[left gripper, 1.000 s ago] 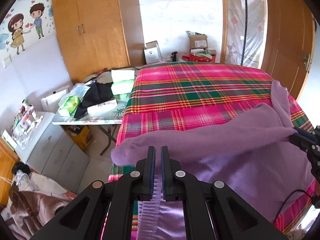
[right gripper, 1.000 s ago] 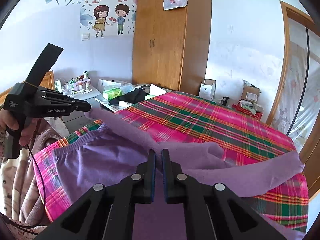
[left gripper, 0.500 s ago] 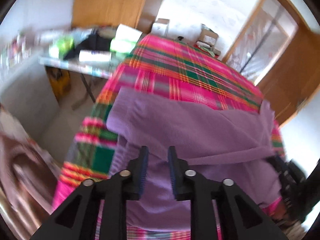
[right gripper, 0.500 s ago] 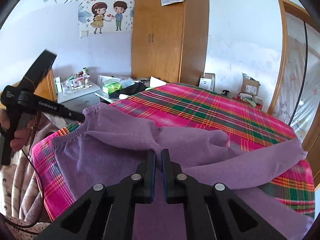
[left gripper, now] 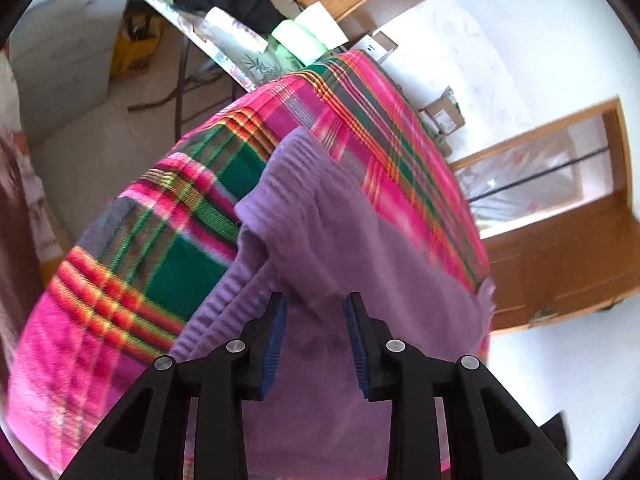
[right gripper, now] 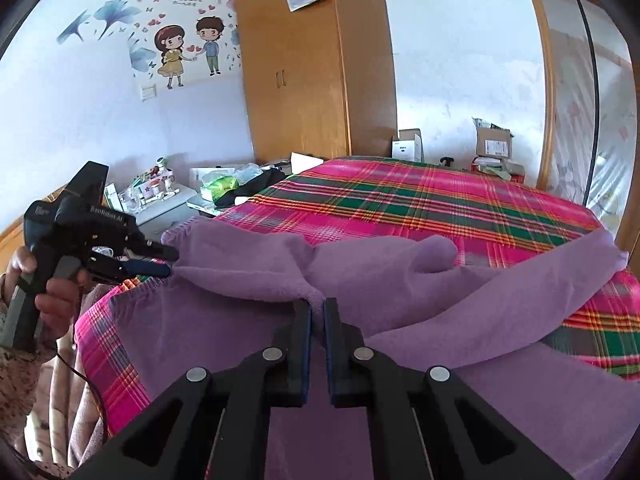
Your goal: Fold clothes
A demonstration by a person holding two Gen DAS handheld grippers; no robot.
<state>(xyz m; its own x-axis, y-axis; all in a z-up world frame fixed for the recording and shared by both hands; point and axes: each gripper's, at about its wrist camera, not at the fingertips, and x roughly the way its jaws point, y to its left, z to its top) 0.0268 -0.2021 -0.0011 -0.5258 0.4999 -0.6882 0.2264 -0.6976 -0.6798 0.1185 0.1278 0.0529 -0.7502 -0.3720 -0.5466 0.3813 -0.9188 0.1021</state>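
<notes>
A purple fleece garment (right gripper: 248, 320) lies spread on the plaid bedspread (right gripper: 420, 204), with one long part folded across it toward the right (right gripper: 520, 292). My right gripper (right gripper: 317, 308) is shut on a bunched fold at the garment's middle. My left gripper (left gripper: 316, 320) is open, its blue pads apart above the purple fabric (left gripper: 340, 248) and holding nothing. The garment's ribbed edge (left gripper: 224, 304) lies just left of it. In the right wrist view a hand holds the left gripper (right gripper: 162, 260) at the garment's left corner, fingers parted.
A cluttered side table (left gripper: 224, 52) stands past the bed's left edge, with a white cabinet (right gripper: 160, 208) beside it. A wooden wardrobe (right gripper: 304, 64) and cardboard boxes (right gripper: 492, 144) sit behind the bed. A wooden door (left gripper: 568, 240) is at the right.
My left gripper let go of the garment's edge, opened wide and tilted down toward the bed corner. The lifted fold now lies flat. My right gripper stayed shut on the fabric.
</notes>
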